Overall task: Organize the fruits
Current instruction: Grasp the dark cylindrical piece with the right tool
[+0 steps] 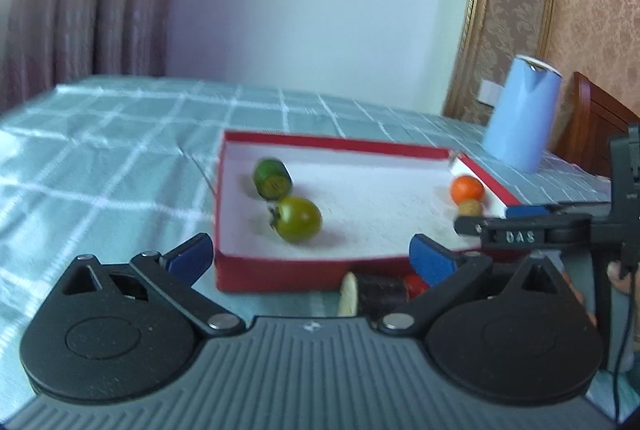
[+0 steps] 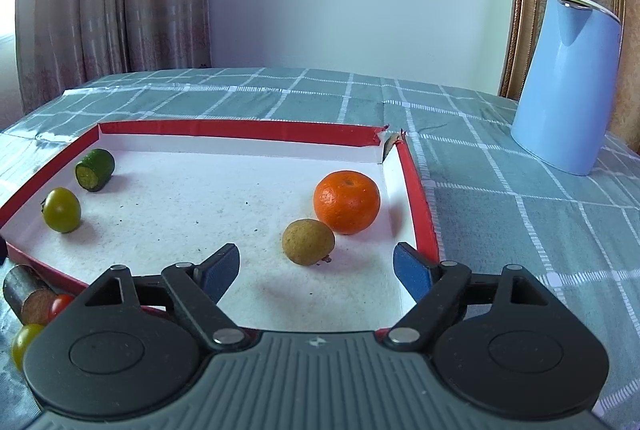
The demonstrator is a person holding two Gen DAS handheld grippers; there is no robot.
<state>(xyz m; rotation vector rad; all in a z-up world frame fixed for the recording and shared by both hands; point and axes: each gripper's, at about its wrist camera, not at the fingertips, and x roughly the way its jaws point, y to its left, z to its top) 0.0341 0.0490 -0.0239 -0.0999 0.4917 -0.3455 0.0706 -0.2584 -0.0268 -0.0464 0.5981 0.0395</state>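
Right wrist view, near field: right gripper [image 2: 316,268] spread wide, nothing between the blue pads [image 2: 410,268], hovering over the near right part of the red box [image 2: 240,129]. Just ahead of it lies a small brown fruit [image 2: 308,241], touching or nearly touching the orange [image 2: 347,201] behind it by the right wall. Far left corner of the box: green tomato [image 2: 62,210] and cut cucumber piece [image 2: 95,169], close together. Outside the near left wall, on the checked tablecloth [image 2: 520,230]: dark eggplant piece [image 2: 28,294], red cherry tomato [image 2: 60,304], yellow-green tomato [image 2: 24,344]. Left wrist view: left gripper [image 1: 308,256] also wide open and empty, low before the box's near wall, the eggplant piece just under its right pad. Blue kettle [image 2: 568,86] stands well apart, beyond the box. Judgement: sorting is partly done, four items boxed and three left outside. Next move likely calls for lowering the left gripper onto one of the outside pieces, straddling and closing gently; the tomatoes may roll.
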